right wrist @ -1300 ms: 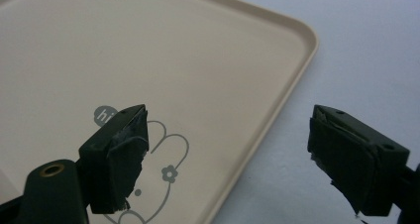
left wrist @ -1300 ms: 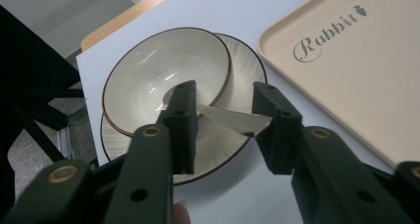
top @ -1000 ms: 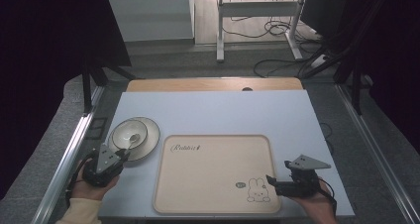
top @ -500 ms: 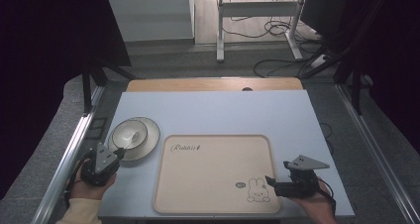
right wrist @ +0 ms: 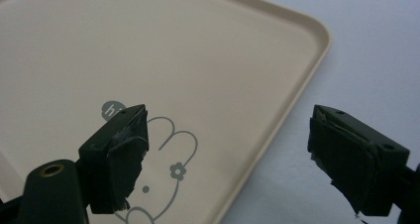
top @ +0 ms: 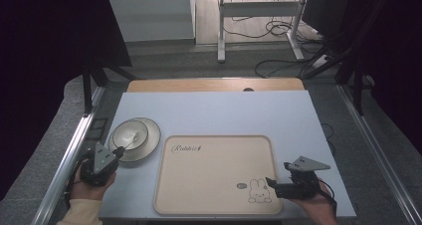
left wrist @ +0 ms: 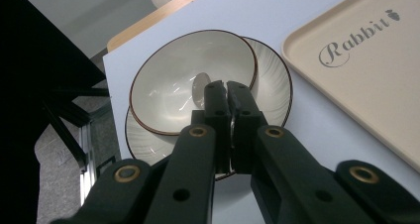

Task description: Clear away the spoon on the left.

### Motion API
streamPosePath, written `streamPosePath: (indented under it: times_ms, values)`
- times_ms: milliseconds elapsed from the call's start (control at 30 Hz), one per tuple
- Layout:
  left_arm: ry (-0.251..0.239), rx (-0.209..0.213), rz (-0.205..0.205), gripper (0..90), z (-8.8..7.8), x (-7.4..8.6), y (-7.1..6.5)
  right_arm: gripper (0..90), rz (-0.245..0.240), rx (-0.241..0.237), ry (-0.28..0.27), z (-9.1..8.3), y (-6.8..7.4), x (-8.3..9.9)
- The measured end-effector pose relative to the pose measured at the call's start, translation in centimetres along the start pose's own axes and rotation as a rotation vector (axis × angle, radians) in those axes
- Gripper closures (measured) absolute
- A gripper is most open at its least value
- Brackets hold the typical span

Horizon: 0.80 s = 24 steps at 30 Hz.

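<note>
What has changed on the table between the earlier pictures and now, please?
The left gripper has just been closing its fingers; they now meet over the near rim of the bowl, by the spoon inside it; whether they pinch the spoon is unclear. The right gripper stays open over the tray corner. Bowl, plate and tray have not moved.

High view overlooks the whole table; both claw views sit close, sharing the tray.
</note>
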<state>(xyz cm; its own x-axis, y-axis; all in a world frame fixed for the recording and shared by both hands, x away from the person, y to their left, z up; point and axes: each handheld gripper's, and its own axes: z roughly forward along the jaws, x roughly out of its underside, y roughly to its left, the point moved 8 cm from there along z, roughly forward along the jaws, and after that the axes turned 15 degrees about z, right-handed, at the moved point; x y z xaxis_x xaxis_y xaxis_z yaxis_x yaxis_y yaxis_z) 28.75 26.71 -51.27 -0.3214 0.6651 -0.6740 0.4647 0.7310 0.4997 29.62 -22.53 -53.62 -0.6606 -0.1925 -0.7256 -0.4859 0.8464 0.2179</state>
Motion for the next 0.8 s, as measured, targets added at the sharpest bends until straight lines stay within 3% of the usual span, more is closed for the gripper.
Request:
streamPosePath:
  times_ms: [433, 567, 800]
  values:
    - [-0.04, -0.016, -0.005, 89.2, -0.7, -0.5, 0.5, 16.2, 0.004, -0.001, 0.004, 0.0, 0.0, 0.1]
    - [-0.07, -0.015, -0.046, 89.2, -1.1, -0.7, 0.9, 16.2, 0.002, -0.007, 0.004, 0.0, 0.1, 0.0]
    - [-0.09, -0.029, -0.033, 89.2, -1.7, -1.3, 0.9, 16.2, 0.002, -0.001, 0.001, 0.0, 0.0, 0.0]
